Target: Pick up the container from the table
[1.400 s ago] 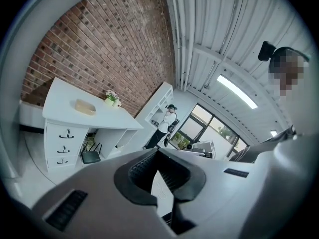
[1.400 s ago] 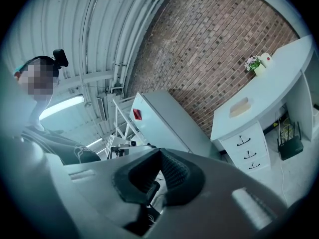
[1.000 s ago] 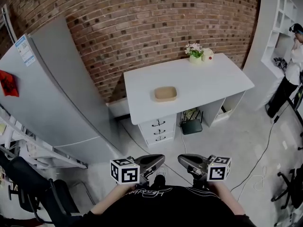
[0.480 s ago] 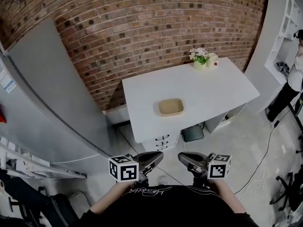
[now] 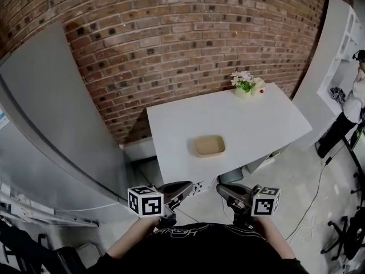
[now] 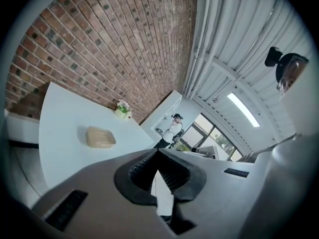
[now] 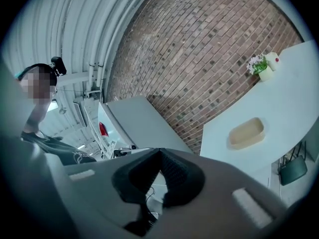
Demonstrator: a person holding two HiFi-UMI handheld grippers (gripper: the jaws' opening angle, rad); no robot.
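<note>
A shallow tan container (image 5: 208, 146) lies on the white table (image 5: 262, 121), near its front edge. It also shows in the left gripper view, as the container (image 6: 100, 137), and in the right gripper view, as the container (image 7: 245, 133). My left gripper (image 5: 187, 186) and right gripper (image 5: 220, 190) are held side by side close to my body, short of the table's front edge and well apart from the container. Both point roughly level toward the table. The left gripper (image 6: 158, 152) has its jaws closed together with nothing between them, and so does the right gripper (image 7: 160, 151).
A small flower pot (image 5: 244, 85) and a pale round object stand at the table's far right corner against the brick wall. A tall grey cabinet (image 5: 51, 130) fills the left. A person (image 5: 349, 110) stands by white shelves at the right. Drawers sit under the table.
I have moved closer to the table: it and the container now sit lower and nearer in the head view. Both grippers came forward with me, still closed.
</note>
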